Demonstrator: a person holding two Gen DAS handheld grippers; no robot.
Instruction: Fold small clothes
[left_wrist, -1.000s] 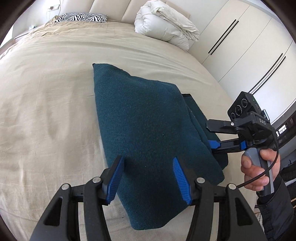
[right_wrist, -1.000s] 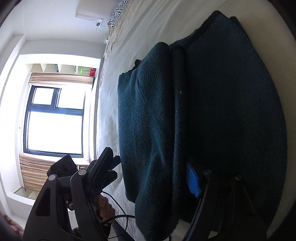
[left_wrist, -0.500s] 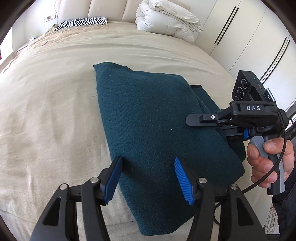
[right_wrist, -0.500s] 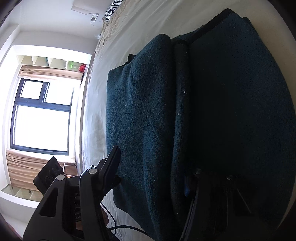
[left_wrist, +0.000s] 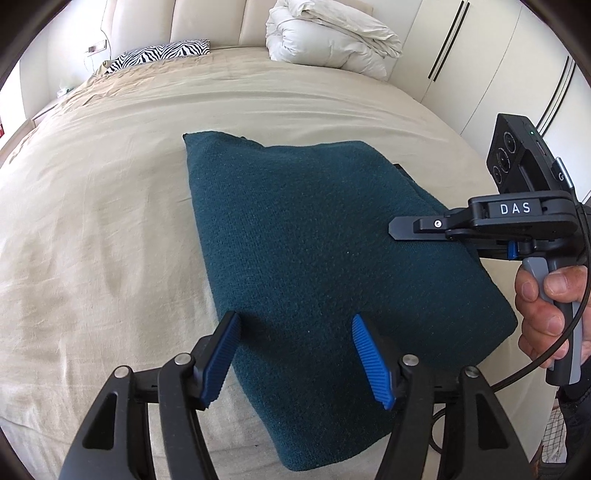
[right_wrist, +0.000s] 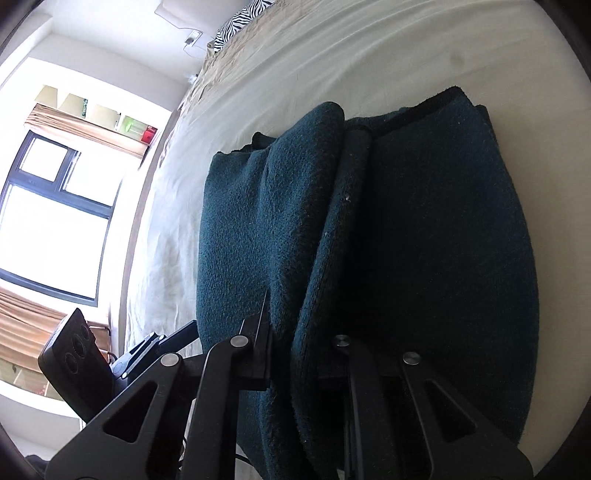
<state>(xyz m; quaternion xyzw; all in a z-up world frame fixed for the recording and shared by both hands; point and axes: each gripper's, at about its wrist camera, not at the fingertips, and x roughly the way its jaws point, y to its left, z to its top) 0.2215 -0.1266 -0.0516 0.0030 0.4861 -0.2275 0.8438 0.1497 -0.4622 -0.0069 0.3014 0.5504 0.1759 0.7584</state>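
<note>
A dark teal knitted garment (left_wrist: 325, 251) lies folded on the beige bed (left_wrist: 96, 229). My left gripper (left_wrist: 295, 354) is open and empty, hovering over the garment's near left edge. My right gripper (left_wrist: 454, 240) comes in from the right side of the garment at its right edge. In the right wrist view the garment (right_wrist: 436, 258) shows stacked layers, and my right gripper (right_wrist: 299, 332) is shut on the folded layers, one finger above and one between them. The fingertips are hidden in the cloth.
A white rolled duvet (left_wrist: 332, 37) and a zebra pillow (left_wrist: 162, 53) lie at the head of the bed. White wardrobe doors (left_wrist: 498, 74) stand to the right. A window (right_wrist: 48, 221) is on the far side.
My right gripper has pushed further over the garment's right edge and closed on its layers. The left gripper has drawn back a little and stays open.
</note>
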